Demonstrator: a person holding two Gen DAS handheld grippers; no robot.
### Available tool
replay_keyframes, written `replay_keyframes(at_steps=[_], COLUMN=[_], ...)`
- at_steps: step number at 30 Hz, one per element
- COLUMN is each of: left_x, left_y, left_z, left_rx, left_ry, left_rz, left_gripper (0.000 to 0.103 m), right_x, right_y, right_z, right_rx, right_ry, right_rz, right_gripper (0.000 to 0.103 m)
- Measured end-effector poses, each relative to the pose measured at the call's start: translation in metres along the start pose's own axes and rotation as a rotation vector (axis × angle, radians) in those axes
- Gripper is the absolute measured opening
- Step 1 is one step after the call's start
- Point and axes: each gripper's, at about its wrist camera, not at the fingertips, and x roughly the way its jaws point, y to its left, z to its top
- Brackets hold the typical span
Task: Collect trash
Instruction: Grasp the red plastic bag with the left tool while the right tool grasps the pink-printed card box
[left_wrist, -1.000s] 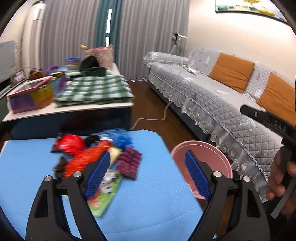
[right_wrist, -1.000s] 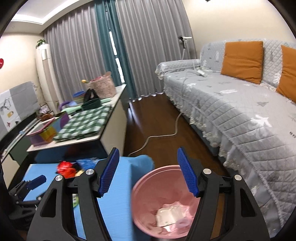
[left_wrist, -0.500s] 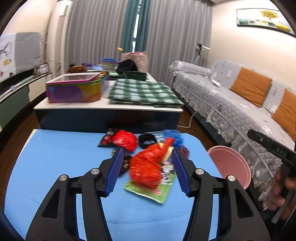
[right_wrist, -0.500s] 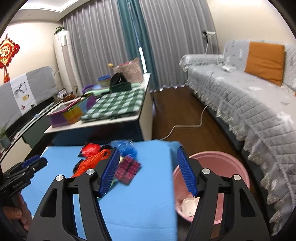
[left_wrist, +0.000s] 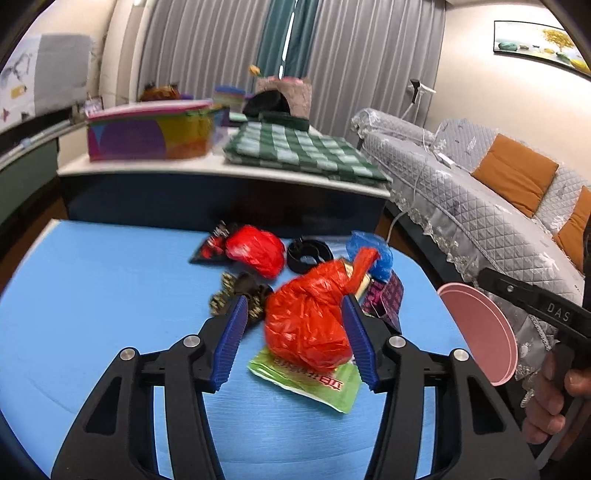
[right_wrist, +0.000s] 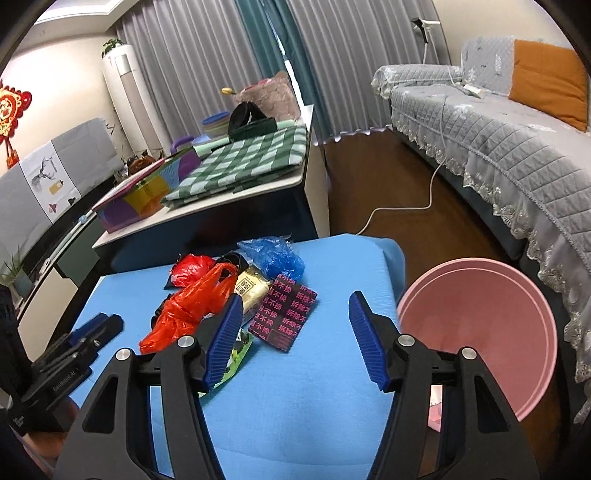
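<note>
A heap of trash lies on the blue table (left_wrist: 92, 295): a big red plastic bag (left_wrist: 314, 317), a smaller red bag (left_wrist: 256, 251), a blue bag (left_wrist: 369, 251), a black-and-pink packet (right_wrist: 284, 315), a green wrapper (left_wrist: 314, 380) and a black ring (left_wrist: 309, 254). My left gripper (left_wrist: 297, 343) is open, its jaws on either side of the big red bag. My right gripper (right_wrist: 295, 336) is open and empty above the table (right_wrist: 295, 406), beside the packet. The pink bin (right_wrist: 487, 332) stands by the table's right edge, with paper inside.
A side table with a green checked cloth (left_wrist: 299, 155) and a colourful box (left_wrist: 147, 136) stands behind. A grey sofa (right_wrist: 498, 147) with orange cushions runs along the right. A white cable (right_wrist: 406, 206) lies on the wooden floor.
My left gripper has swung left from the bin side and closed in around the big red bag. My right gripper has turned from over the bin toward the trash heap.
</note>
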Motion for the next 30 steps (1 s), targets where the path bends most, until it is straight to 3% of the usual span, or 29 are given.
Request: replay_keyframes(at_steps=[8, 15, 21, 30], left_x=[0.029, 0.053, 0.052, 0.054], left_y=[-0.001, 0.001, 0.002, 0.011], left_z=[-0.006, -0.017, -0.011, -0.007], left_rx=[-0.011, -0.029, -0.014, -0.035], left_ry=[0.052, 0.117, 0.100, 0.106], left_rz=[-0.006, -0.023, -0.015, 0.002], left_gripper=[0.068, 0.069, 0.040, 0.036], right_x=[0.036, 0.064, 0.087, 0.116], right_y=[0.004, 0.003, -0.001, 0.010], right_z=[-0.002, -0.007, -0.011, -0.019], right_rx=[0.006, 0.030, 0.068, 0.069], right_ry=[0.059, 0.111, 0.167, 0.228], right_rz=[0.018, 0.023, 0.040, 0.042], right_gripper=[0.057, 0.057, 0.066, 0.079])
